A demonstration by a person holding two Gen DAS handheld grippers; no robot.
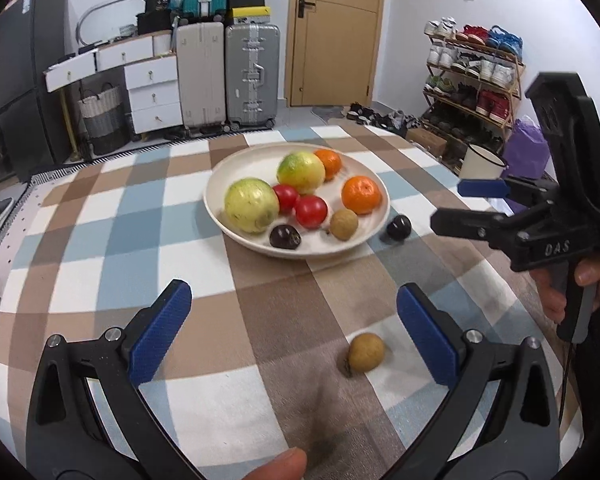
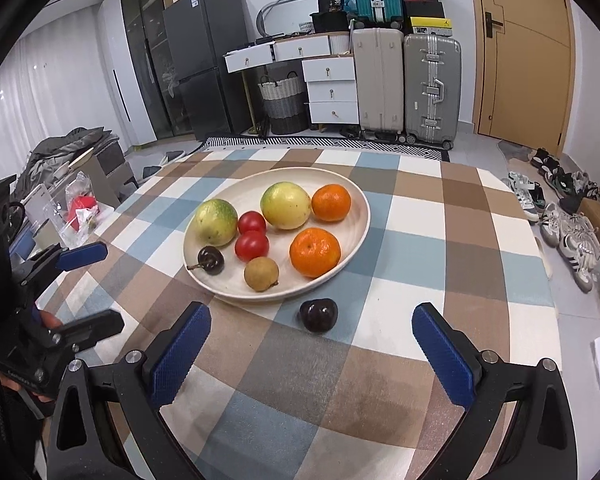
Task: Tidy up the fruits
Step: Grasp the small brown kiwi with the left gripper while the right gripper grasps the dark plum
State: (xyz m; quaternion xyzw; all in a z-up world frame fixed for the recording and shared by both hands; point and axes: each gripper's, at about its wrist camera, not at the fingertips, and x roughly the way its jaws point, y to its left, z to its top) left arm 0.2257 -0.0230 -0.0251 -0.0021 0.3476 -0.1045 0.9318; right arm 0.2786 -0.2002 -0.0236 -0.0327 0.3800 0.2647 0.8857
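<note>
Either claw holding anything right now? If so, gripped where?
Nothing held. Left claw and right claw both gape open, empty, over the tablecloth.

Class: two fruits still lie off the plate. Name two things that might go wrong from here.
1. The brown longan lies close to the left claw's right finger; closing may nudge and roll it.
2. The dark plum sits right beside the plate; the right claw may bump the rim.

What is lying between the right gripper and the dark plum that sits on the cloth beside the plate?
Nothing: in the right wrist view only bare checked tablecloth separates the open right gripper from the dark plum.
</note>
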